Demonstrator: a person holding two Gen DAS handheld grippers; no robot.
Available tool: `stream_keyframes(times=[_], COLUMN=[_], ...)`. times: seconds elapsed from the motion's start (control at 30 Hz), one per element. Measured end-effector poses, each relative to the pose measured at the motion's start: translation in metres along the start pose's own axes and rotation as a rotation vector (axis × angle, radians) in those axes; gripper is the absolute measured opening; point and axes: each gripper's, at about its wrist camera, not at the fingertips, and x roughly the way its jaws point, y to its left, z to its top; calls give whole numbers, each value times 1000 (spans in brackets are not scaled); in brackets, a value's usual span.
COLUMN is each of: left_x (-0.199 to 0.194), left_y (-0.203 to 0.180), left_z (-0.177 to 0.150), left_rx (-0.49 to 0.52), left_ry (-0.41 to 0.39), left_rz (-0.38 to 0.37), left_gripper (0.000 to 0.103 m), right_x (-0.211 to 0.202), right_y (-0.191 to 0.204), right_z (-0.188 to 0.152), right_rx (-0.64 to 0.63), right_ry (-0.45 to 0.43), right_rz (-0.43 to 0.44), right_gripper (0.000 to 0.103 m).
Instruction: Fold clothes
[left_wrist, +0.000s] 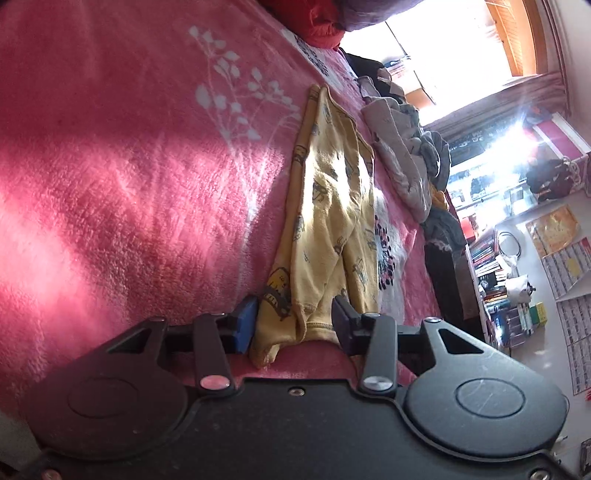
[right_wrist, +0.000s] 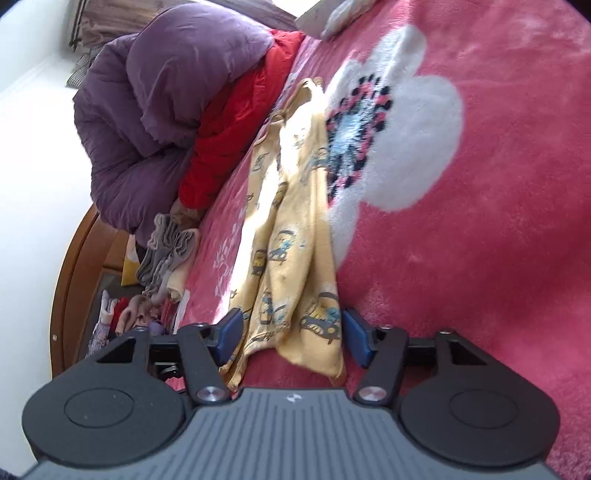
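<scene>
A yellow child's garment (left_wrist: 332, 206) printed with small cartoon cars lies in a long bunched strip on the pink fleece blanket (left_wrist: 129, 166). My left gripper (left_wrist: 295, 325) is at one end of it. The hem sits loosely between the blue pads (left_wrist: 245, 325), which stand apart and do not squeeze the cloth. In the right wrist view the same garment (right_wrist: 291, 229) runs away from my right gripper (right_wrist: 291, 332). Its other end hangs slack between those blue pads (right_wrist: 356, 334), with a small gap on each side. The blanket (right_wrist: 498, 240) has a large white flower pattern beside the garment.
A heap of grey clothes (left_wrist: 402, 147) lies past the garment by the bed's edge, with a bright window (left_wrist: 454, 48) and a bookshelf (left_wrist: 495, 266) behind. A purple duvet (right_wrist: 155, 103) and red bedding (right_wrist: 236, 125) are piled at one end, and folded clothes (right_wrist: 166, 243) sit by the wooden bedframe.
</scene>
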Motion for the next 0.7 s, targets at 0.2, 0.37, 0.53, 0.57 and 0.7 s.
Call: stream_keyframes(times=[0.2, 0.37, 0.53, 0.57, 0.7], left_x=[4, -4, -22, -26, -32], left_y=[-4, -6, -9, -10, -19], left_z=[-4, -8, -21, -25, -39], left_rx=[41, 52, 21, 18, 104], left_ry=[-12, -27, -18, -7, 35], left_rz=[52, 34, -16, -28, 51], left_gripper=[8, 6, 6, 6, 7], right_x=[3, 0, -19, -24, -44], right_y=[-8, -9, -2, 1, 7], right_z=[0, 0, 4, 4, -5], right_rx=[-7, -19, 1, -7, -98], right_ry=[16, 14, 26, 35, 97], right_rz=[-11, -5, 19, 19, -51], right_gripper=[14, 9, 9, 9, 10])
